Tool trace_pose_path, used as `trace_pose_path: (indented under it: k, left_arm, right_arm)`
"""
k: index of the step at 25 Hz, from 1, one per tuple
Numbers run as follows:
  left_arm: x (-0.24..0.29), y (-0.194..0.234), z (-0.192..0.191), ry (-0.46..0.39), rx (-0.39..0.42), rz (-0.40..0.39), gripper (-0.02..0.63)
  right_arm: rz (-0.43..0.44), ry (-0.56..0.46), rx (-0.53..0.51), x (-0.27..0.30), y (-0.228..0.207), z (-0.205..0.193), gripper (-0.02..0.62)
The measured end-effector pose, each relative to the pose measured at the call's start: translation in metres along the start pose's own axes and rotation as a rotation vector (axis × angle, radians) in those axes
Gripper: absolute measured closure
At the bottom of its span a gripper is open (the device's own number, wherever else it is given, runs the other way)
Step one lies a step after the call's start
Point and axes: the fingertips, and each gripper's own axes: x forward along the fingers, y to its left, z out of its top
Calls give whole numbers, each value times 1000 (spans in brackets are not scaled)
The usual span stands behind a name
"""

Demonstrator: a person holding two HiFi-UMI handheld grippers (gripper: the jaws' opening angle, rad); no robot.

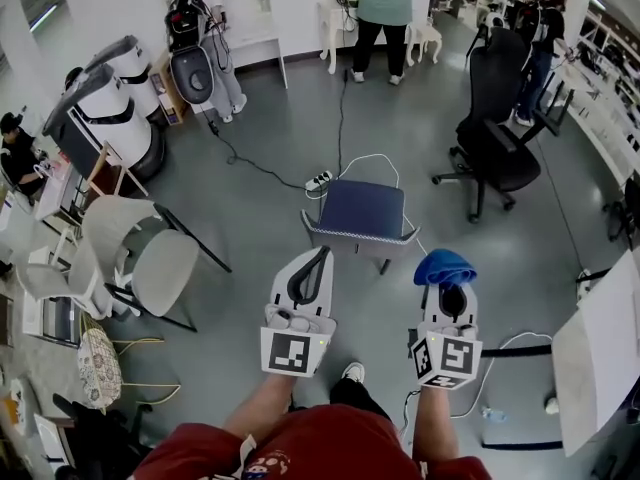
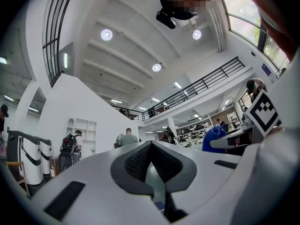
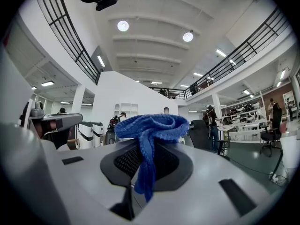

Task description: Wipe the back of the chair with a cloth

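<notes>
Cloth (image 1: 444, 266): blue; pinched tight in the right gripper (image 1: 452, 296), low right of the frame
Left gripper (image 1: 308, 276): jaws pressed together; holds nothing
Chair (image 1: 362, 210): middle of the frame; apart from both grippers
Done: cloth in hand; wiping looks not yet begun; whole back left

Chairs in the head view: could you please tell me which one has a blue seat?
The centre chair; the office chair at right is black, and the shell chairs at left are pale.
</notes>
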Motion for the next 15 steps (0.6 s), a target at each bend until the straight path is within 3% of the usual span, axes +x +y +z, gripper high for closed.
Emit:
trace_pose_path:
  k: [7,15]
  left_arm:
    - [55,-6,-13,17,47,26,592]
    - [71,-2,-39,56,63,24,592]
  right_arm:
    - [23,24,5,52,-39,-15,532]
    - [43,108,33,73,-32,-55,532]
